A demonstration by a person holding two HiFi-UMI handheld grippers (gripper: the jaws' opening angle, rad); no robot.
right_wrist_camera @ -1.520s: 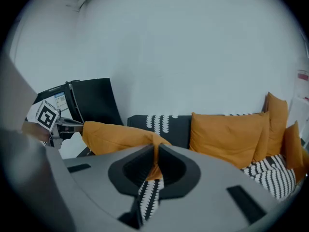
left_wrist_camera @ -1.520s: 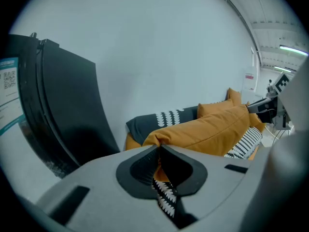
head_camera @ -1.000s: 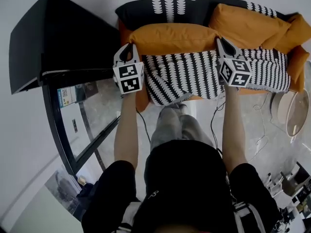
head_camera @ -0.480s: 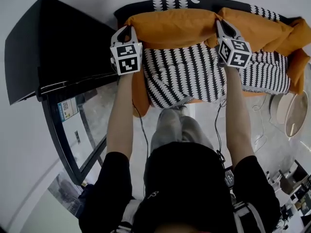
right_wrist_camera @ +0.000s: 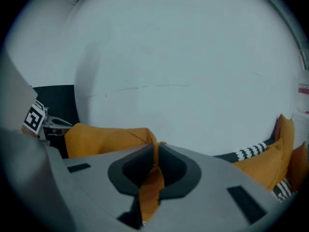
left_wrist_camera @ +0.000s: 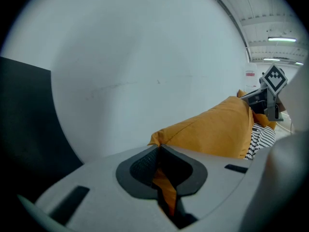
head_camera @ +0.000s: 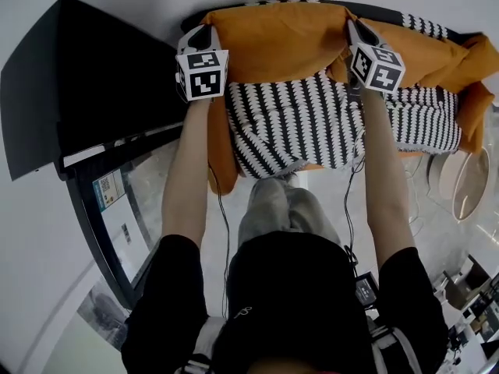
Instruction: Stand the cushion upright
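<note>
Pinching one top corner each of the orange cushion (head_camera: 273,41) at the frame's top, left gripper (head_camera: 199,33) and right gripper (head_camera: 355,29) clamped fabric that looked soft, light and prone to sag.

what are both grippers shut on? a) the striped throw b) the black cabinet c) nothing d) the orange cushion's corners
d: orange fabric of the cushion sits pinched between the jaws of the left gripper and the right gripper, one at each upper corner.
</note>
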